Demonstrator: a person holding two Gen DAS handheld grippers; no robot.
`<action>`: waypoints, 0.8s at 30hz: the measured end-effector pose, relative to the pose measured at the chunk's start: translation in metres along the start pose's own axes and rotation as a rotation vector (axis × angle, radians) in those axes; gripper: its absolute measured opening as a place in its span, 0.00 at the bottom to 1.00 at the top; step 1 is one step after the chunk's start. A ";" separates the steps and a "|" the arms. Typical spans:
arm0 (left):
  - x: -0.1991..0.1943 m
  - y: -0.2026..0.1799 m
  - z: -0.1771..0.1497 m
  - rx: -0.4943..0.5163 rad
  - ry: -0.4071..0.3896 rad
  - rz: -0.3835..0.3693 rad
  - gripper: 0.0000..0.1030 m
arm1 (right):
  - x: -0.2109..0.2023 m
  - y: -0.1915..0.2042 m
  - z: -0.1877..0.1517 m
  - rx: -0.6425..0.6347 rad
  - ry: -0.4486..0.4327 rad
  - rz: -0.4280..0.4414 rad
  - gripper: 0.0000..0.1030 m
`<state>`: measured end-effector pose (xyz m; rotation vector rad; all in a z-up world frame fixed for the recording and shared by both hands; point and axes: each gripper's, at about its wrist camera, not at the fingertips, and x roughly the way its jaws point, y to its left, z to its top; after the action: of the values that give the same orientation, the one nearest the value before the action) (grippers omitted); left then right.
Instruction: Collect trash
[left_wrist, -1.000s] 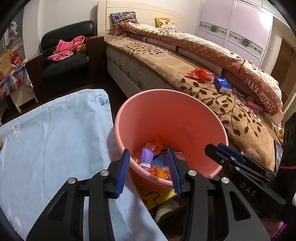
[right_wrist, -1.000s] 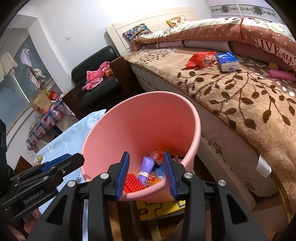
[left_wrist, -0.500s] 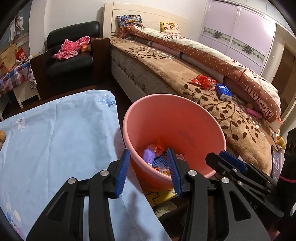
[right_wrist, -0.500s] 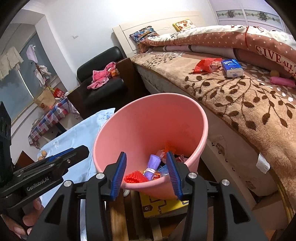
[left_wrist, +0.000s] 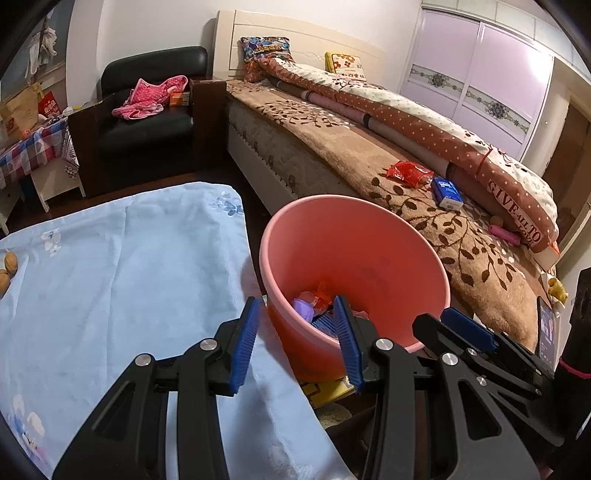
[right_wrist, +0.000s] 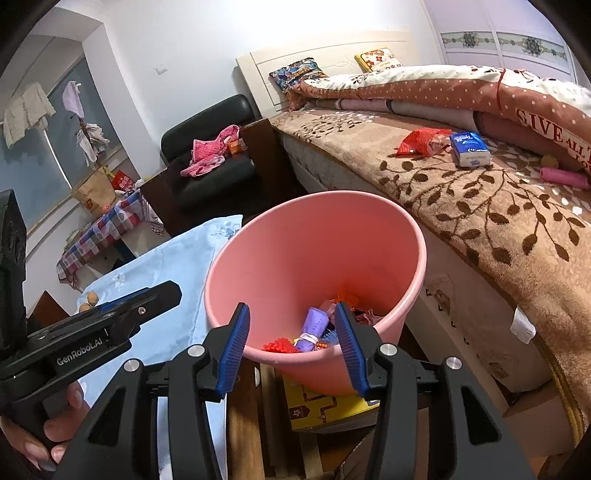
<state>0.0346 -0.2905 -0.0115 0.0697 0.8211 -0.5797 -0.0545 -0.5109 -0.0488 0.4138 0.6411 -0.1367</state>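
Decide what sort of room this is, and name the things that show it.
Most likely a home bedroom: a bed with a headboard, pillows and a rolled quilt, beside sliding wardrobe doors. A pink bin holds collected trash.

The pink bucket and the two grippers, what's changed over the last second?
Both grippers, left and right, have pulled back from the pink bucket, so it looks smaller and farther off. Both stayed open and empty; nothing was grabbed or dropped. The trash inside lies unchanged.

Bed (left_wrist: 369, 147), black armchair (left_wrist: 147, 110), wardrobe (left_wrist: 480, 74)
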 end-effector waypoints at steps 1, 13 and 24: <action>-0.001 0.000 0.000 -0.001 -0.002 0.000 0.41 | -0.001 0.001 0.000 -0.001 -0.002 0.000 0.46; -0.010 0.004 -0.002 -0.001 -0.025 0.013 0.41 | -0.011 0.011 -0.002 -0.035 -0.034 -0.018 0.48; -0.018 0.010 -0.003 -0.014 -0.068 0.044 0.41 | -0.027 0.026 -0.003 -0.099 -0.120 -0.068 0.56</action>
<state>0.0282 -0.2736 -0.0023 0.0545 0.7555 -0.5319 -0.0711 -0.4865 -0.0258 0.2861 0.5415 -0.1919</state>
